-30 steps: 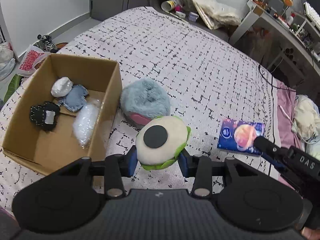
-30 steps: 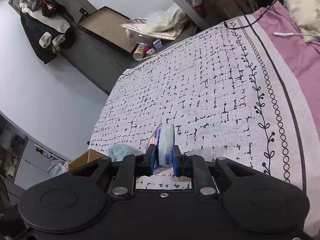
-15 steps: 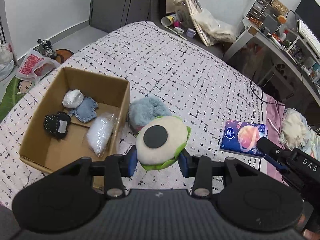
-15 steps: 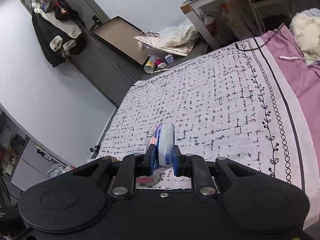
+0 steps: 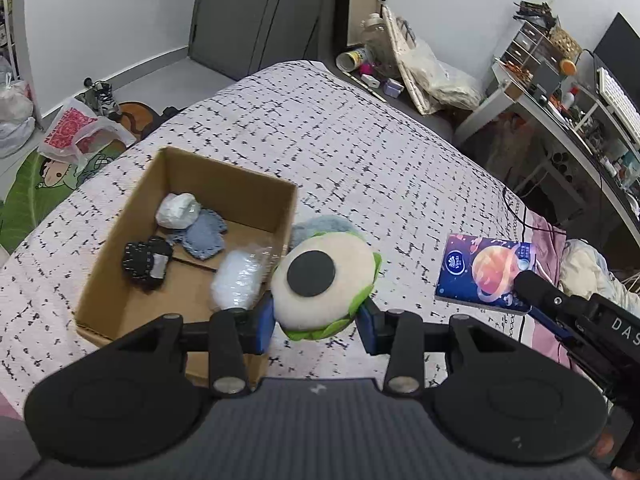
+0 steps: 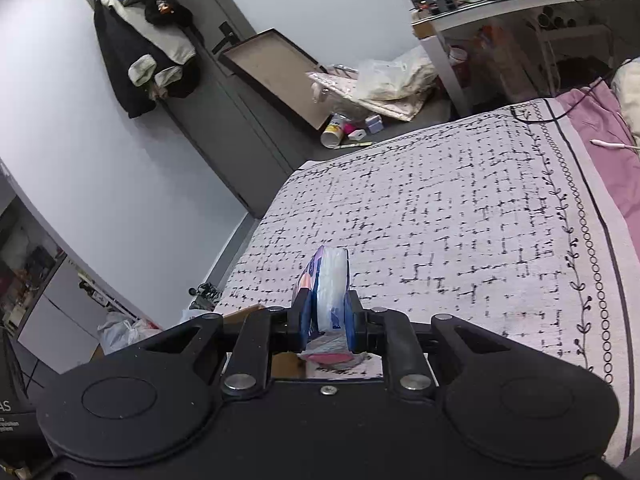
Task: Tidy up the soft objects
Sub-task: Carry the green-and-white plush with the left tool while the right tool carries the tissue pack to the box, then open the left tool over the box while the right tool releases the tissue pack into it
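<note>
Both grippers [image 5: 316,316] [image 6: 327,322] higher above bed [image 5: 360,152].

Left claw [image 5: 316,316] gripping eyeball plush [image 5: 322,280], cardboard box [image 5: 120,280] w/ soft items

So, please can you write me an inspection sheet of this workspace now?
Surface: bed cover, white with black dashes.
Job's things: cardboard box holds four small soft items; blue fluffy toy beside it.
Clutter: nothing seen on the bed.
Grippers: left gripper shut on eyeball plush; right gripper shut on tissue pack.
Cables: black cable at the bed's far edge.
Surroundings: crowded desk, bags on the floor.
</note>
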Demonstrator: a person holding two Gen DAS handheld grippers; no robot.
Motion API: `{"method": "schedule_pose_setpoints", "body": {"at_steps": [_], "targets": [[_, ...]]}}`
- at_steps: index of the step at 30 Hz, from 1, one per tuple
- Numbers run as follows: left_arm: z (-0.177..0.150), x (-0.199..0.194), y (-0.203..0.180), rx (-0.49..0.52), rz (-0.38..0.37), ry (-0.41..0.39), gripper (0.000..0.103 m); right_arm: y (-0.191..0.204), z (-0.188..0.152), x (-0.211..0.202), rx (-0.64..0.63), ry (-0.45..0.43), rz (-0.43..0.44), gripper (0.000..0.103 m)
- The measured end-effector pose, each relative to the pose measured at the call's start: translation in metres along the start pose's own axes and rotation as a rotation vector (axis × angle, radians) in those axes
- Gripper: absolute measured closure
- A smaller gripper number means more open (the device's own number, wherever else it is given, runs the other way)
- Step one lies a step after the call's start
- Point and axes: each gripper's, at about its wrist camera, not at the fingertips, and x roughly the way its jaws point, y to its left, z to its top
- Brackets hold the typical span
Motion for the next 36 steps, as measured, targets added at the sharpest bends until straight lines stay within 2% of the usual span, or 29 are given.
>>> {"method": "schedule_pose_setpoints", "body": {"at_steps": [14, 36], "targets": [[0.005, -0.005, 0.057, -0.086, 0.015, -0.006, 0.062, 0.051, -0.019, 0.017, -0.064, 0.033, 0.021, 0.086], [0.008, 0.021, 0.115, -0.183, 0.053, 0.075, 0.062, 0.1, -0.042, 0.055, -0.115, 0.114, 0.05, 0.086]]}}
